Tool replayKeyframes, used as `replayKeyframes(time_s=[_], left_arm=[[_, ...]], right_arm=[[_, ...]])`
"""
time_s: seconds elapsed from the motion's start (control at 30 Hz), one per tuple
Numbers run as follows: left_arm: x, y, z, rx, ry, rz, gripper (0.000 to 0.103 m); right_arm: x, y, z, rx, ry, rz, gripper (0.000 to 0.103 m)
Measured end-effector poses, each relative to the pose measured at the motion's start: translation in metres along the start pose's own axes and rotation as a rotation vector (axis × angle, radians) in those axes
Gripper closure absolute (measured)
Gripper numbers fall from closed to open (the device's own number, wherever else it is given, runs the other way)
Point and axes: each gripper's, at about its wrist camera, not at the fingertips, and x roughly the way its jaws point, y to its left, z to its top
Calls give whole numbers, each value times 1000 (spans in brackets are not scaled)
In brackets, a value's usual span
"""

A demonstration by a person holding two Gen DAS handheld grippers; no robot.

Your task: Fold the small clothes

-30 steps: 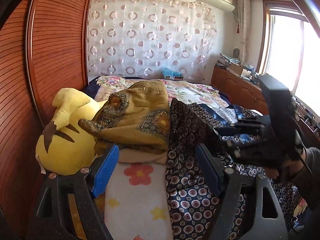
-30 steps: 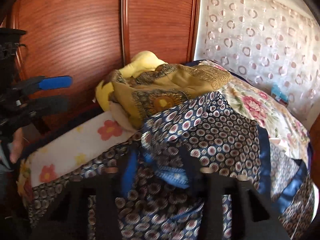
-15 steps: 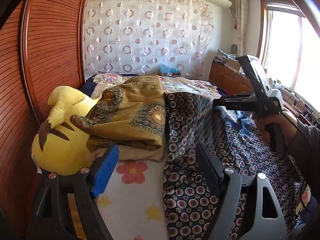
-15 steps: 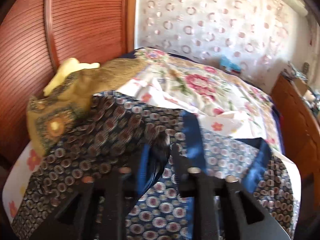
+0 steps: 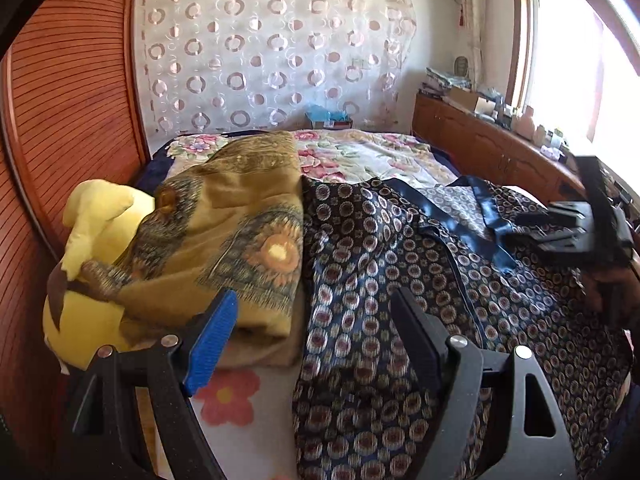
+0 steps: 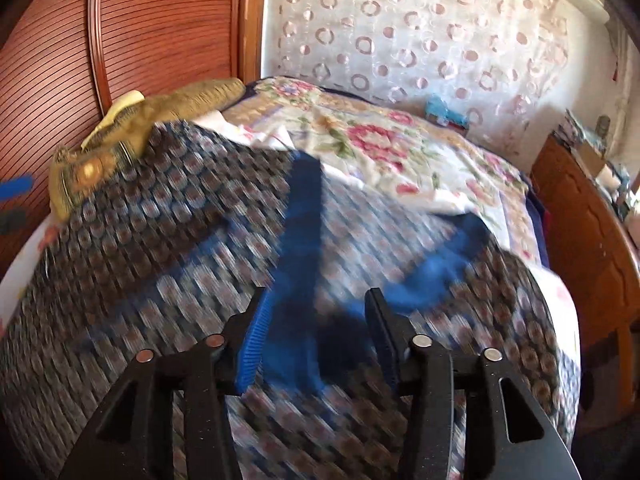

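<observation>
A dark navy garment (image 5: pixel 380 240) printed with small circles and edged in blue satin trim (image 6: pixel 304 208) lies spread over the bed. My left gripper (image 5: pixel 314 300) is open above its near left edge, beside the folded ochre cloth, with nothing gripped. In the right wrist view that gripper (image 6: pixel 14 202) shows at the far left edge. My right gripper (image 6: pixel 316 296) hovers over the garment (image 6: pixel 160 240) with its jaws opening. The blue trim lies below the gap and the pads do not press on it. From the left wrist view the right gripper (image 5: pixel 524 228) sits low at the right, held by a hand.
A yellow plush toy (image 5: pixel 92 240) and a folded ochre patterned cloth (image 5: pixel 240 216) lie at the left by the ribbed wooden panel (image 5: pixel 60 120). A floral bedspread (image 5: pixel 360 152) covers the far bed. A wooden cabinet (image 5: pixel 480 140) with clutter runs along the right, under a window.
The right gripper carried a fold of the navy garment rightwards, then widened its jaws and let it go; the cloth now lies flatter. The left gripper shifted sideways, still open.
</observation>
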Motion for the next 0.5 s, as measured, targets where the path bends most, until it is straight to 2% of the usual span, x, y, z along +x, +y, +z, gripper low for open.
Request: replayKeyframes(time_s=[0.2,0.3,0.5], left_arm=[[34,-5,26,20,48,-5,24],[47,-4,38,25,60,-35,28],[80,0,64,26,101,-61,47]], right_arm=[[2,-39,-38,32,68,-13,47],[3,-50,-45,60,59,9,47],[-1,-61,-55,81,32,36,43]])
